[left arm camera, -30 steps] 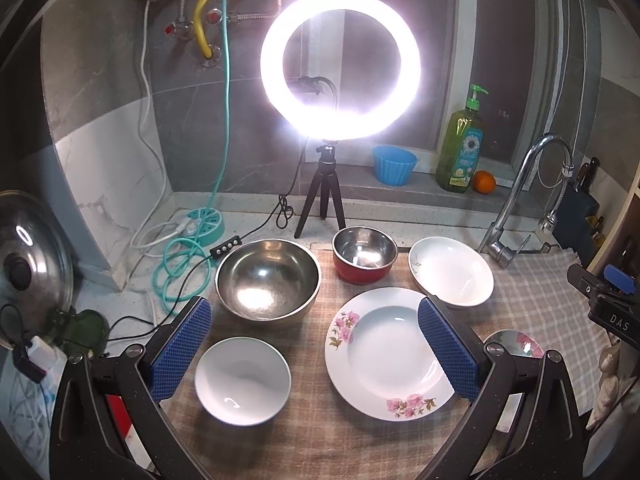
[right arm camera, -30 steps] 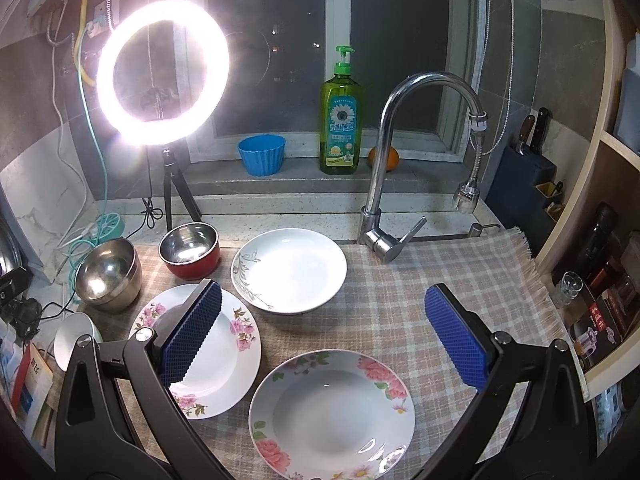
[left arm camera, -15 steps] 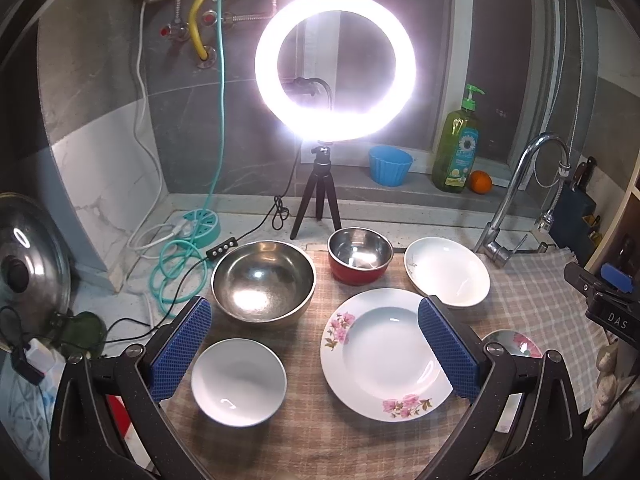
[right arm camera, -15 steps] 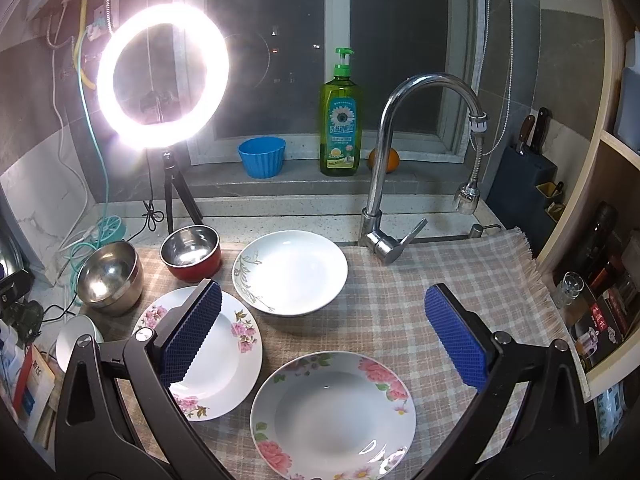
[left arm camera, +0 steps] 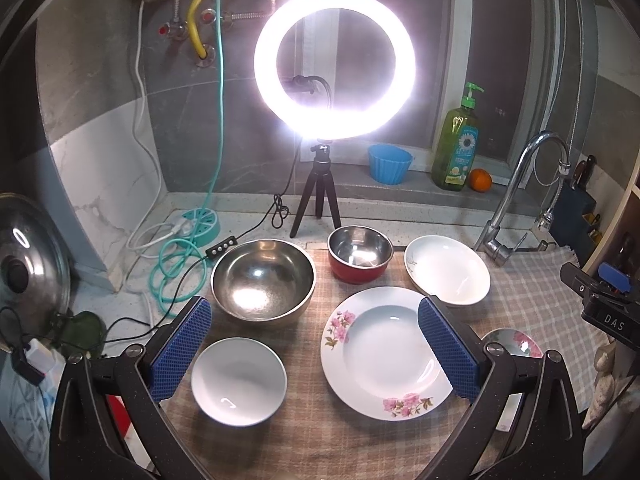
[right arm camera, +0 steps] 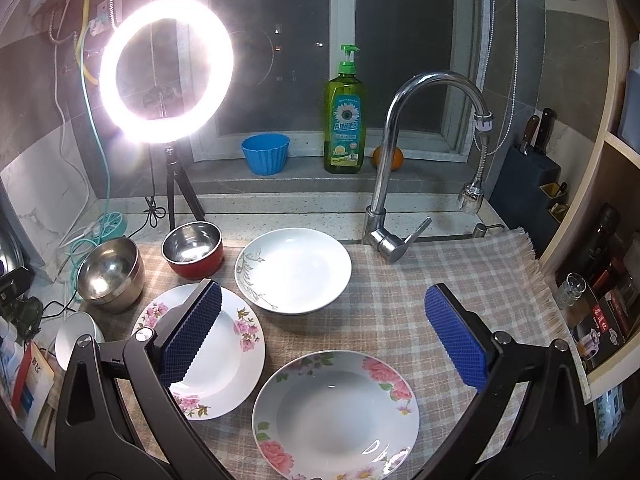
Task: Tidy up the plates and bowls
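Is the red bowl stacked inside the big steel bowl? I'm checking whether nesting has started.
No, the red bowl sits on the checked cloth beside the big steel bowl, apart from it.

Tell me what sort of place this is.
Most likely a home kitchen counter by a window: a tap stands behind the checked cloth, a bottle of dish soap sits on the sill, and a knife block stands at the right.

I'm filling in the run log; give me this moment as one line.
phase: pre-grasp | left gripper: open, empty | right gripper: open, empty | dishes unstacked on checked cloth
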Available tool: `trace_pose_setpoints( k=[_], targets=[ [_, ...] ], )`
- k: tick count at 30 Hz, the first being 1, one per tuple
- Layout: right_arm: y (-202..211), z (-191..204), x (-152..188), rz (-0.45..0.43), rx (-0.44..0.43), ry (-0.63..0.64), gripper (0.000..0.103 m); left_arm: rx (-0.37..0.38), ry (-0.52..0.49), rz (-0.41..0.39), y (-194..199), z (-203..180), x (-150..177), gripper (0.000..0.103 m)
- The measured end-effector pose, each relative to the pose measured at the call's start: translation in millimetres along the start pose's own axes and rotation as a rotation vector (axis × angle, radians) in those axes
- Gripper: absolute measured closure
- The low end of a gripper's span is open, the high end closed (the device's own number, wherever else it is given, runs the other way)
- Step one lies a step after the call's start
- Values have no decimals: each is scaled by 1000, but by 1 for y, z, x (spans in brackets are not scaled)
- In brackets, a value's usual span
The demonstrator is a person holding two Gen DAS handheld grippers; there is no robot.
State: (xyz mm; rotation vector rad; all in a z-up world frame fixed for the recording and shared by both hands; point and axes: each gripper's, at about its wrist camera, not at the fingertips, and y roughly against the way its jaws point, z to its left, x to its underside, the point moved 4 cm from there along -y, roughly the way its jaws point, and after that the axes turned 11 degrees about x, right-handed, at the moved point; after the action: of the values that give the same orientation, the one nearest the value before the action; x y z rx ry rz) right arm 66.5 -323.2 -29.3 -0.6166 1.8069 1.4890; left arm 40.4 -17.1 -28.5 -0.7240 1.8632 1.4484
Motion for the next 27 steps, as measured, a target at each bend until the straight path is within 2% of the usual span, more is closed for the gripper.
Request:
trace_pose_setpoints(
  k=[16, 21, 27],
  targets=[
    [-10, 11, 0, 14, -8, 16, 0, 0, 1, 11, -2, 0, 1, 1],
    [-19, 18, 2, 21, -90, 58, 0, 20, 28, 60, -13, 4, 12, 1],
    [-43, 27, 11, 105, -218, 87, 0, 57, 104, 133, -26, 12, 36, 2]
  ],
)
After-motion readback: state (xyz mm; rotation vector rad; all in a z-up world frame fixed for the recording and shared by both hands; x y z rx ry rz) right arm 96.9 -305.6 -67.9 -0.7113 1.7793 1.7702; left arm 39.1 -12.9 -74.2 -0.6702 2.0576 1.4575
